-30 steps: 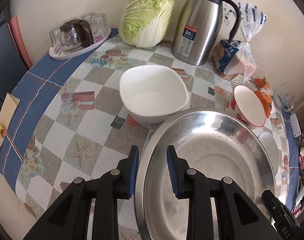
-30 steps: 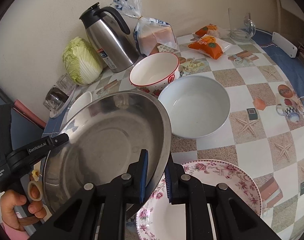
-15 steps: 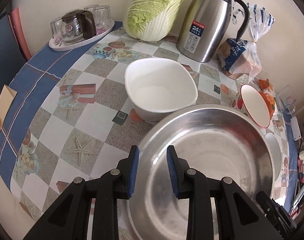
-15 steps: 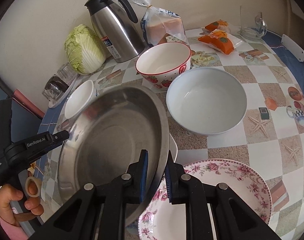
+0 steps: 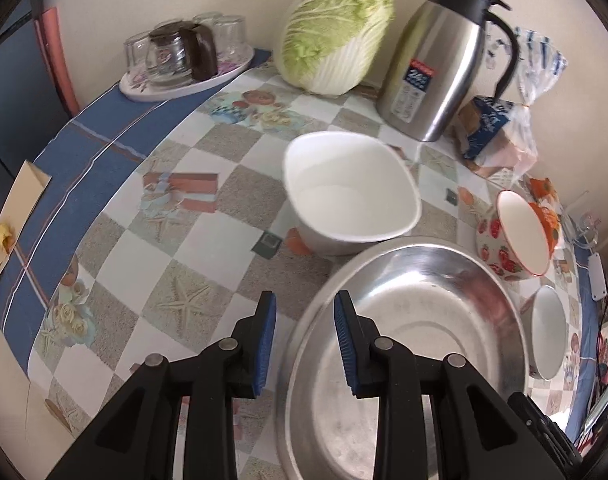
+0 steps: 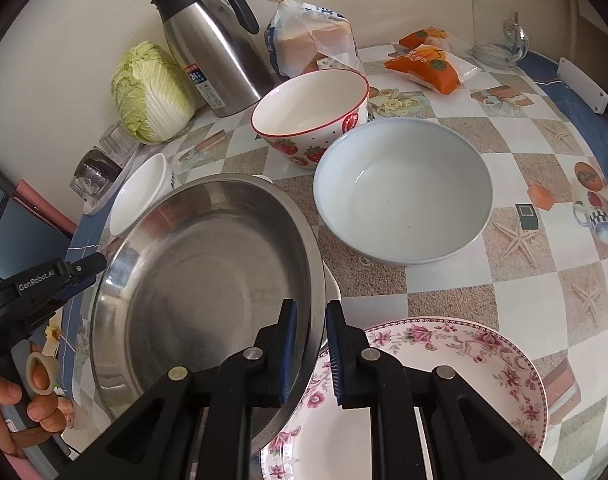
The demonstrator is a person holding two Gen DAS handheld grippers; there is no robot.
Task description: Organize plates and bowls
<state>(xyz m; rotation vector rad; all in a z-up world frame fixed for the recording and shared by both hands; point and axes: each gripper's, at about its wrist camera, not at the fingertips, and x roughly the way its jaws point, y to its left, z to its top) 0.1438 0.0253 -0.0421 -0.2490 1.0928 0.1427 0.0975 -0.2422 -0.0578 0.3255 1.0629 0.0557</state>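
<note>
- Checked cloth with starfish and blue stripes covers the bench, and a pale wall stands at the far side.
- A big metal pan is held up and tilted over the near part of the bench.
- The right gripper has its fingers set narrow, one on each side of the pan's right rim, and they hold it.
- The left gripper has its fingers wider apart. The pan's left rim sits between them, but I cannot tell if they press on it.
- A hand at the near left holds the left gripper's handle.
- A flowered plate lies on the bench at the near right, partly under the pan.
- A pale blue bowl sits just beyond the plate.
- A strawberry bowl stands behind the blue bowl, very close to it.
- A white bowl sits just beyond the pan in the left view.
- Another small white bowl peeks out at the pan's right side in the left view.
- A steel jug, a cabbage and a bag of bread stand along the far wall.
- A tray of glasses sits at the far left.
- Orange snack packs lie at the far right.
</note>
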